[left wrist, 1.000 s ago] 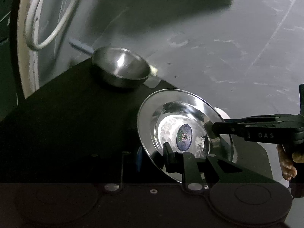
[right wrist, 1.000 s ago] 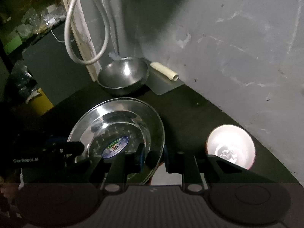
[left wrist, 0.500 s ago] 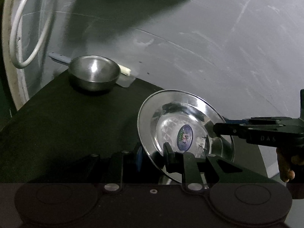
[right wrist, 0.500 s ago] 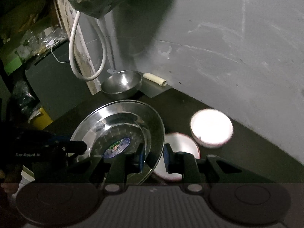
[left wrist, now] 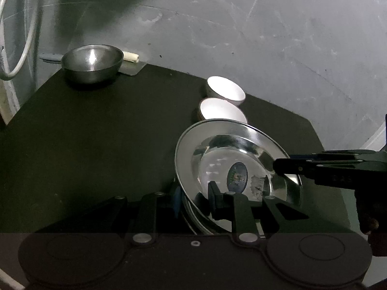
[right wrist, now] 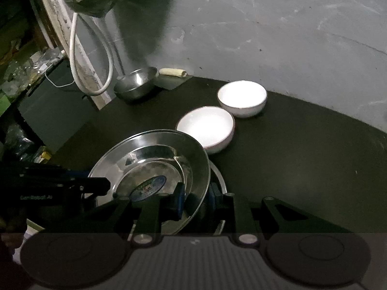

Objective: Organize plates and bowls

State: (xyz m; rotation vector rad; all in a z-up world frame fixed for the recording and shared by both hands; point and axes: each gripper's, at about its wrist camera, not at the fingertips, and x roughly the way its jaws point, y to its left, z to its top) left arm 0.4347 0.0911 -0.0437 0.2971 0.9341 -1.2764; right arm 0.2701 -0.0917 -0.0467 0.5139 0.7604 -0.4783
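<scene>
- Left wrist view: the left gripper [left wrist: 193,194] clamps the near rim of the steel plate [left wrist: 217,149]; compared with a second ago, two white bowls [left wrist: 223,110] now appear just beyond its tips, so the carry approaches a second plate [right wrist: 219,174] underneath.
- Right gripper [right wrist: 196,197] pinches the opposite rim; the plate is shiny, tilted, with a sticker.

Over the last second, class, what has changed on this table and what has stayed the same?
Both grippers, left and right, carried the steel plate sideways away from the steel bowl toward the two white bowls, where another plate's rim shows beneath it. Unchanged: both pairs of fingers stay clamped on the plate's rim; the bowls have not moved.
</scene>
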